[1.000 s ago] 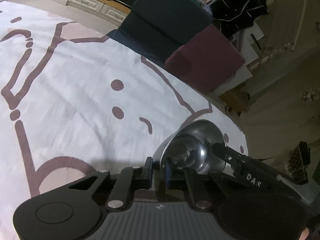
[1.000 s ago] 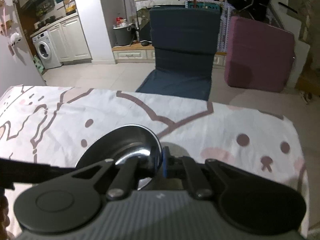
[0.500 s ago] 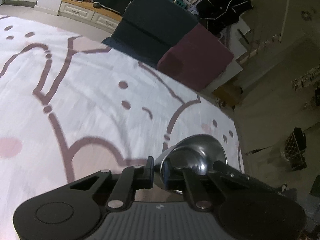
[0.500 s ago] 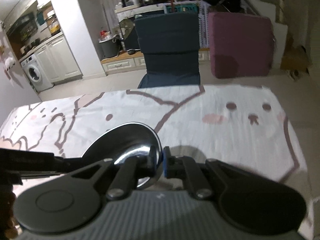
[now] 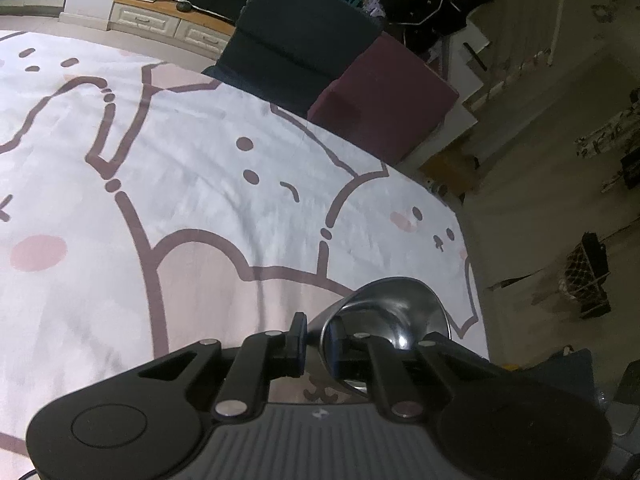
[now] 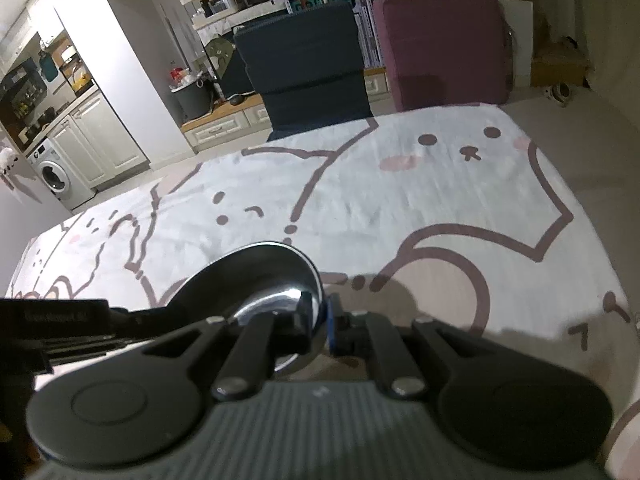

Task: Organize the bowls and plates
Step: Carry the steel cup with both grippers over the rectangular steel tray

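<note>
A shiny metal bowl (image 5: 394, 314) is held up over the printed cloth (image 5: 208, 184), gripped from two sides at once. In the left wrist view its rim is seen clamped between the two fingers of the left gripper (image 5: 314, 344), which are clenched on the thin metal wall with one pad outside and one inside. In the right wrist view the same bowl (image 6: 256, 276) is seen with its opposite rim pinched by the right gripper (image 6: 320, 320), whose fingers are likewise closed tight on the wall. The bowl is tilted, with its hollow turned towards the right gripper's camera. From the left wrist view it is placed above the near right corner of the cloth, close to the right edge; whether it touches the cloth cannot be told. The cloth is white with pink and brown cartoon animals and is spread flat. Beyond its far edge a dark blue floor chair (image 6: 304, 68) and a maroon cushion (image 6: 444, 48) are seen side by side. Further left in the right wrist view a washing machine (image 6: 56, 176) is seen under white cabinets
</note>
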A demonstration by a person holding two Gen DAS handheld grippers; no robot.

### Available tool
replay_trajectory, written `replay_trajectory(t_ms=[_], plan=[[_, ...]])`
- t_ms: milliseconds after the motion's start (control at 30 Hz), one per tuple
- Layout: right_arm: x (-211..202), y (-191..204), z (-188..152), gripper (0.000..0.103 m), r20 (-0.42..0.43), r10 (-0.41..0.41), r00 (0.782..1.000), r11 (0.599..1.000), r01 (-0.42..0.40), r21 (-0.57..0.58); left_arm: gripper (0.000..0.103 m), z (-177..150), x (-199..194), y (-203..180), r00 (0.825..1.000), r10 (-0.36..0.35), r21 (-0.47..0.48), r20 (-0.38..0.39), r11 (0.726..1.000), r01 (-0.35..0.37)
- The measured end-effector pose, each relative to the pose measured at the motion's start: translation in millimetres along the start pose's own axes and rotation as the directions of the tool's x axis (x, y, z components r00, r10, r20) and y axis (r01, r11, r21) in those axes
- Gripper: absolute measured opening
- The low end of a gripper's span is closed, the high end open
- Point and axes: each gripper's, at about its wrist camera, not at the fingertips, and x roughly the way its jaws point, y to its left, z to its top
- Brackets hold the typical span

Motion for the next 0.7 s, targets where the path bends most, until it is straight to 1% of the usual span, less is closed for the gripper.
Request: replay_trajectory(t_ms=[133, 267, 467, 700], plan=[[-13.1, 11.2, 0.0, 0.008, 0.013, 0.004, 1.000, 1.000, -0.004, 0.001, 0.011, -0.2, -23.4, 2.7, 1.000, -0.012, 0.013, 0.017, 1.000, 0.012], [-27.2, 31.4, -2.7, 0.008, 0.022, 0.008, 1.000, 1.000, -0.008, 0.003, 0.011, -1.3, -53.5, 12.0, 0.999, -0.015, 0.019, 0.042, 1.000, 0.014], [-52.1, 73.3, -13.5, 0.009, 0.044, 0.033, 0.998, 0.999, -0.032, -0.014, 0.011, -2.7, -105.1, 31.9, 0.996, -0.014, 0.024, 0.084, 1.000, 0.012], [-72.5, 122.4, -33.6, 0.009, 0.053, 0.080, 0.995, 0.996, -0.078, -0.038, 0.011, -11.0, -164.3, 64.6, 0.992, 0.013, 0.028, 0.127, 0.999, -0.016]])
